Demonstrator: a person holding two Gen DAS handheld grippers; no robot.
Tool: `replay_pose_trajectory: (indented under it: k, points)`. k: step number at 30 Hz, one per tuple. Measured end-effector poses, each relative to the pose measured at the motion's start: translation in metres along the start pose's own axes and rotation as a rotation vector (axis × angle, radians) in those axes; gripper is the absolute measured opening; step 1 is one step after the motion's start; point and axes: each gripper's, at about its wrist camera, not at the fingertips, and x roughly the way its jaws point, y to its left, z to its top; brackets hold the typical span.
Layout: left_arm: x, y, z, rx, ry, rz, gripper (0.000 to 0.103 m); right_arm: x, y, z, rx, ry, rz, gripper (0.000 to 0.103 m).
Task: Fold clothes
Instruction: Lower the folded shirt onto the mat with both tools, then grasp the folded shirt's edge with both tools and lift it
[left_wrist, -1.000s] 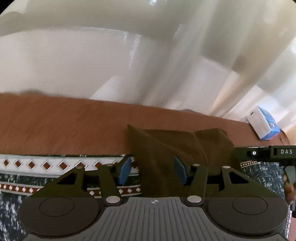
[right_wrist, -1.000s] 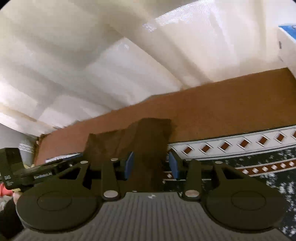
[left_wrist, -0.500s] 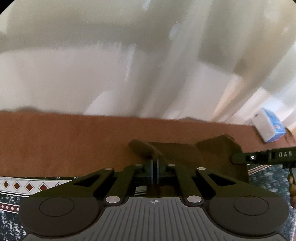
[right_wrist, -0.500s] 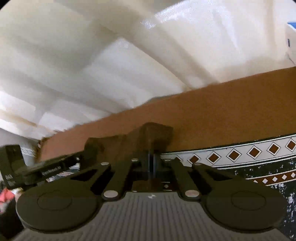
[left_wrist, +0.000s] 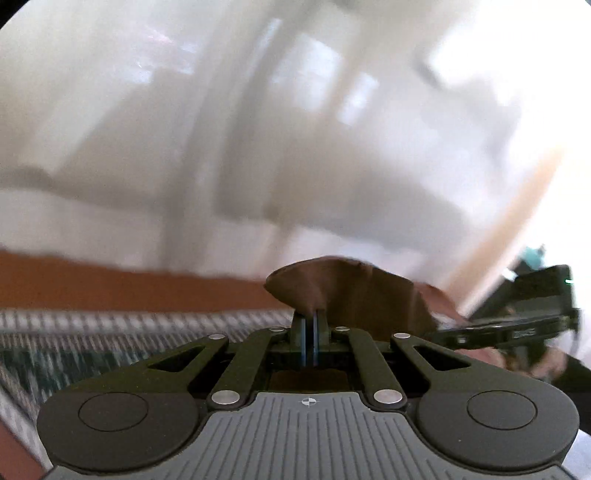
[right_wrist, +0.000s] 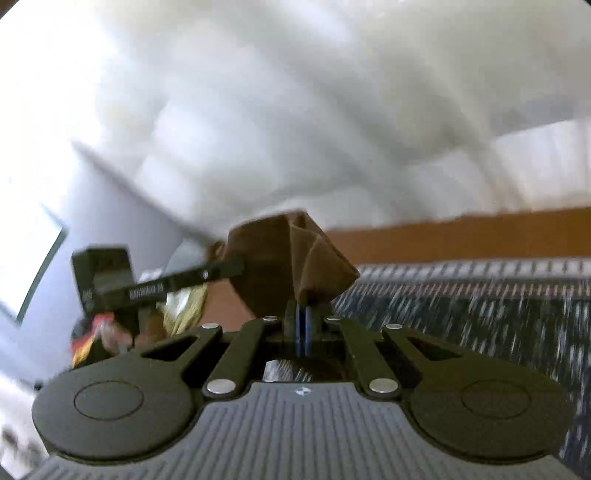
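The soft dark brown cloth garment (left_wrist: 351, 291) is light and limp; the left gripper (left_wrist: 309, 325) and right gripper (right_wrist: 301, 314) each pinch its bunched edge, a good holding place.

**Both grippers clamped shut, side by side**

The left gripper (left_wrist: 309, 325) has its two fingers (left_wrist: 302, 334) pressed flat together, blue pads meeting with no gap, and a bunched edge of the brown garment (left_wrist: 343, 291) pinched at their tips. The right gripper (right_wrist: 302, 317) is closed the same way, its fingers (right_wrist: 296, 325) squeezing another bunch of the same cloth. Each gripper shows in the other's view: the right one at the far right of the left wrist view, the left one at the left of the right wrist view. Under each, part of the person's hand shows, blurred
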Motion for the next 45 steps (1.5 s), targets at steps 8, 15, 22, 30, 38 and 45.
replay_pose_trajectory:
  k: [8, 15, 22, 30, 38, 45]
  points:
    - [-0.023, -0.033, -0.135, 0.012, 0.258, 0.020, 0.000, -0.018, 0.025, -0.125, -0.023, 0.213, -0.044, 0.003]
    - [-0.003, -0.015, -0.201, -0.004, 0.376, 0.148, 0.017, 0.017, 0.017, -0.189, -0.174, 0.402, -0.175, 0.005]
    - [-0.010, -0.015, -0.220, -0.018, 0.410, 0.178, 0.026, 0.020, 0.018, -0.224, -0.237, 0.523, -0.204, 0.004]
    - [-0.051, -0.010, -0.210, -0.061, 0.413, 0.175, 0.048, -0.017, 0.012, -0.207, -0.097, 0.388, -0.259, 0.027]
    - [0.003, 0.013, -0.152, -0.100, 0.210, 0.263, 0.055, 0.000, -0.024, -0.156, 0.184, 0.094, -0.329, 0.051]
    - [0.032, 0.019, -0.157, -0.105, 0.275, 0.276, 0.058, 0.040, -0.027, -0.171, 0.189, 0.165, -0.374, 0.051]
